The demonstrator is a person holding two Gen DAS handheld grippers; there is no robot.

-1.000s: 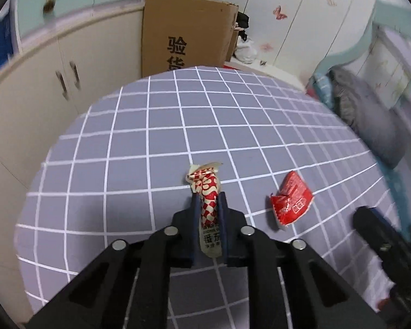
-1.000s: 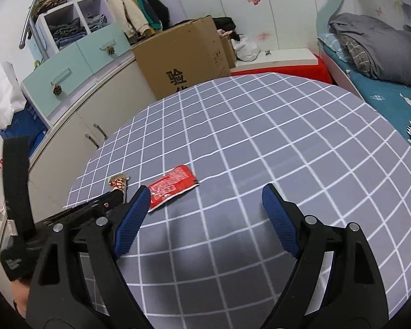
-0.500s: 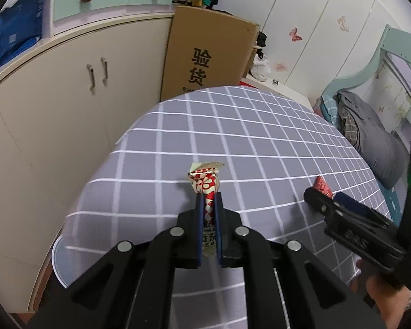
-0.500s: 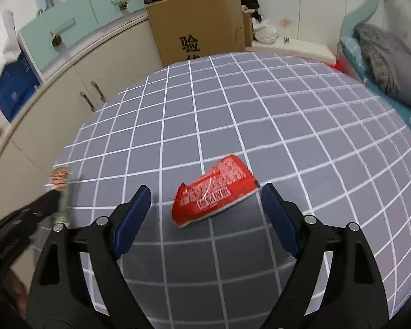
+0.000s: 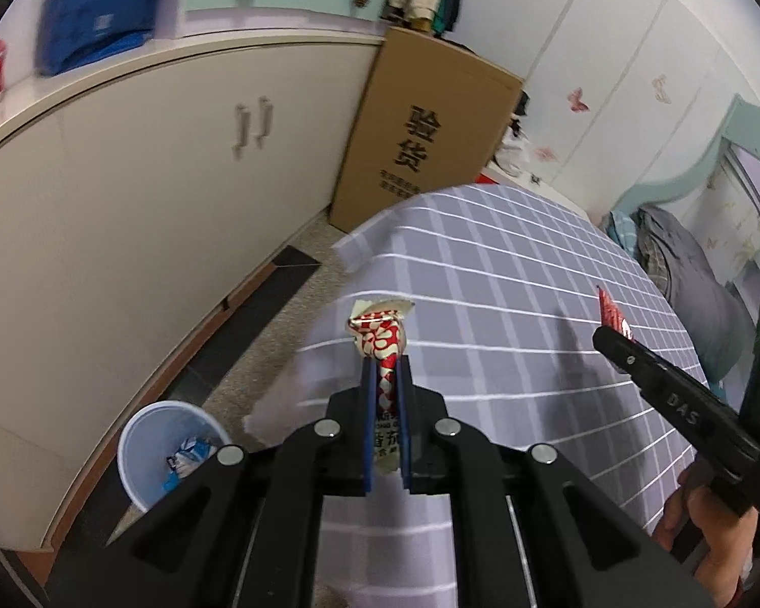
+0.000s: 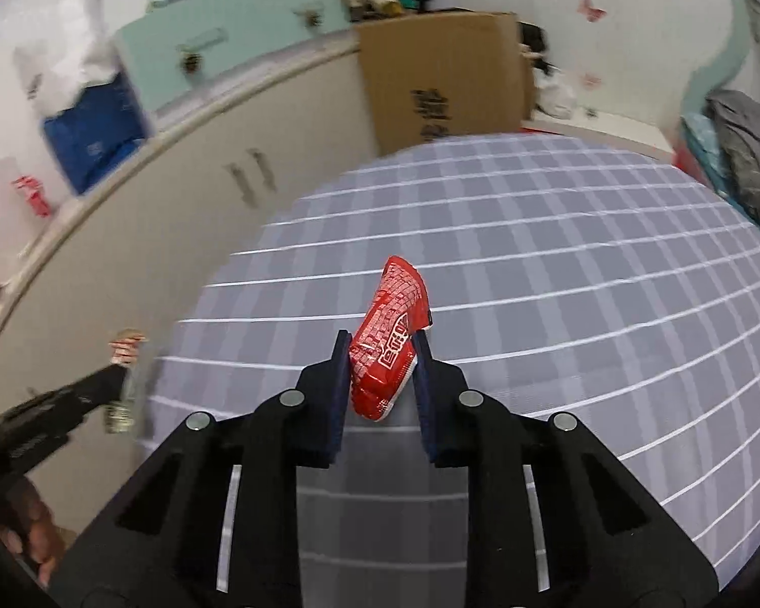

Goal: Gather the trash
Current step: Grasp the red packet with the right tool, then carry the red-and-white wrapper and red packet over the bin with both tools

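My left gripper (image 5: 384, 362) is shut on a crumpled red-and-white patterned wrapper (image 5: 380, 339), held in the air past the left edge of the grey checked tablecloth (image 5: 481, 278). Below and to its left stands a white bin (image 5: 126, 456) on the floor with some trash inside. My right gripper (image 6: 380, 338) is over the table, its jaws closing on a red snack packet (image 6: 395, 314) that stands tilted between the pads, which press its sides. The left wrist view shows that packet (image 5: 614, 311) at the right gripper's tip.
A cream cabinet (image 5: 152, 177) runs along the left, leaving a narrow strip of floor between it and the table. A tall cardboard box (image 5: 430, 137) stands at the table's far end. A bed with grey bedding (image 5: 684, 263) lies on the right.
The left gripper carried the patterned wrapper leftward off the table, bringing the bin into view. The right gripper moved up to the red packet and its jaws narrowed onto it, tilting it up.
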